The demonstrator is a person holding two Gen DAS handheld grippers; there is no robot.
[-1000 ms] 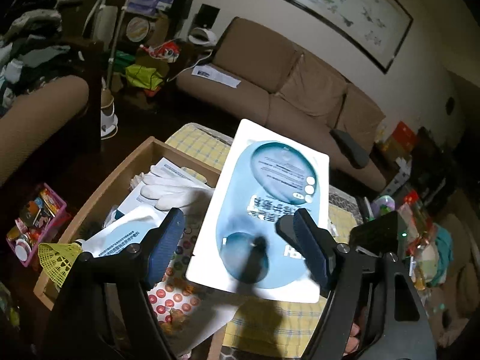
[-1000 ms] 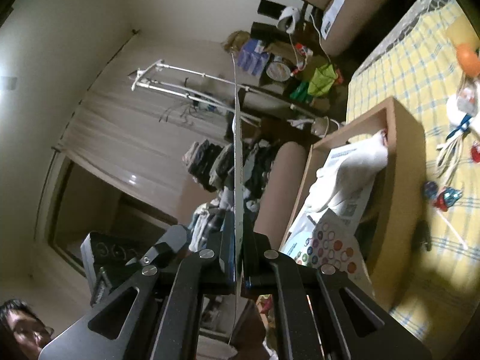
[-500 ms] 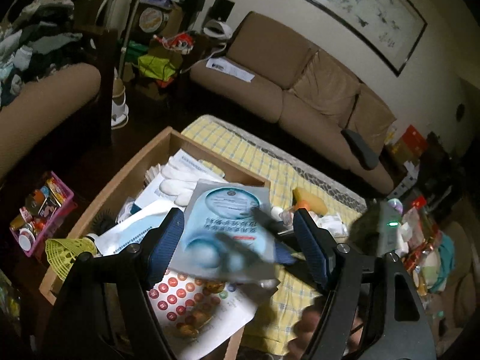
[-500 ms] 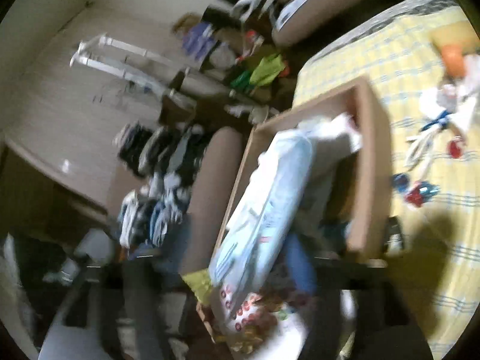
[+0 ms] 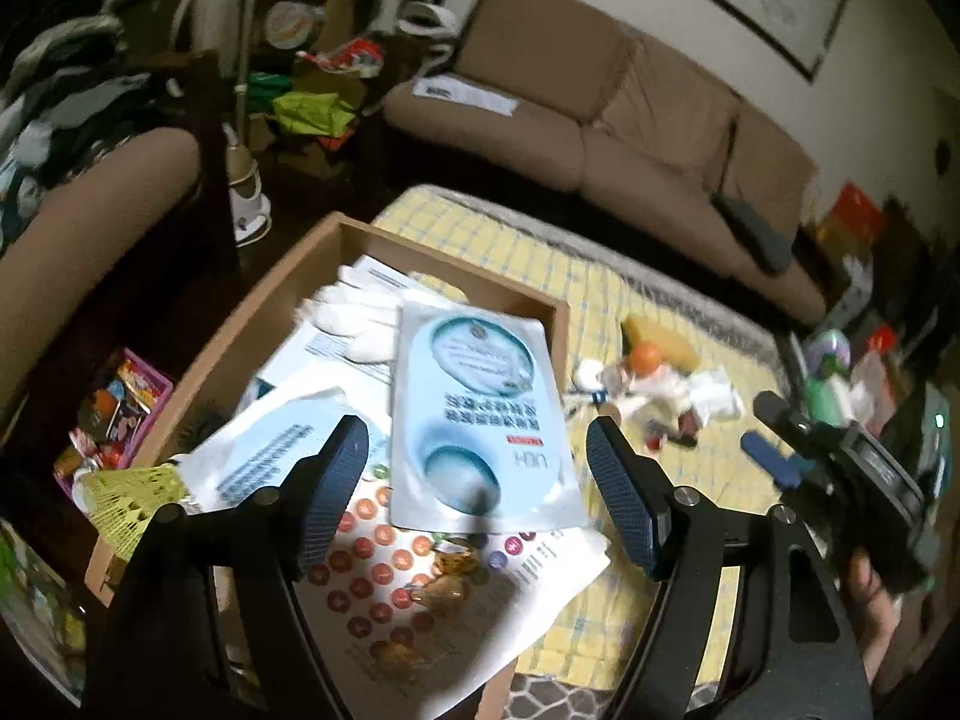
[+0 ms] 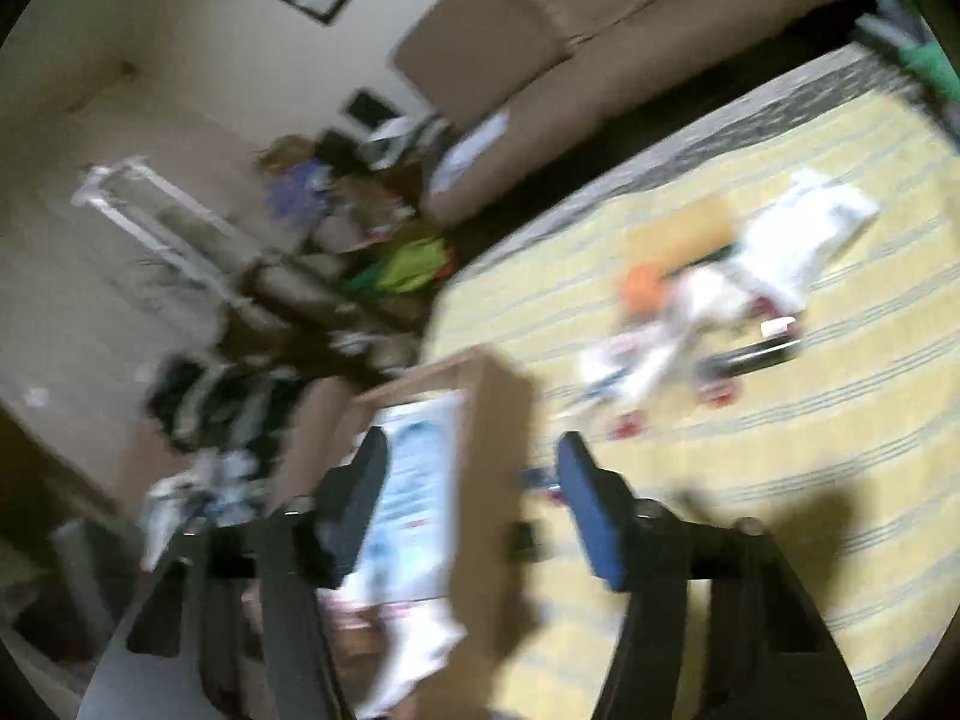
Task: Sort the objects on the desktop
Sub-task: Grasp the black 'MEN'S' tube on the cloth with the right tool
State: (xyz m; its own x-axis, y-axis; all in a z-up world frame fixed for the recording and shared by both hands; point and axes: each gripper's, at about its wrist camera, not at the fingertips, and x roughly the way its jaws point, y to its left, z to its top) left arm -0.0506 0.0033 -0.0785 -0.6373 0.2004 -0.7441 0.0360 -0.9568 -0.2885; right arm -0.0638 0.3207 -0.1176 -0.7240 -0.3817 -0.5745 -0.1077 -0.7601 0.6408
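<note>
Now the left gripper (image 5: 474, 480) hangs with its jaws wide apart above the wooden box (image 5: 273, 300), nothing between the pads. Inside the box a blue-and-white sachet (image 5: 480, 414) lies flat on top of a leaflet printed with coloured dots (image 5: 420, 564), with a pair of white gloves (image 5: 354, 324) behind it and other papers to its left. The right gripper (image 6: 474, 504) is held off to the side over the yellow checked cloth (image 5: 600, 300) on the tabletop; its jaws are closing and, as far as the blurred right wrist view allows, they hold nothing. On the cloth beyond the box sits a loose cluster of small items, among them an orange ball (image 5: 645, 354) and white wrappers (image 5: 714, 396).
</note>
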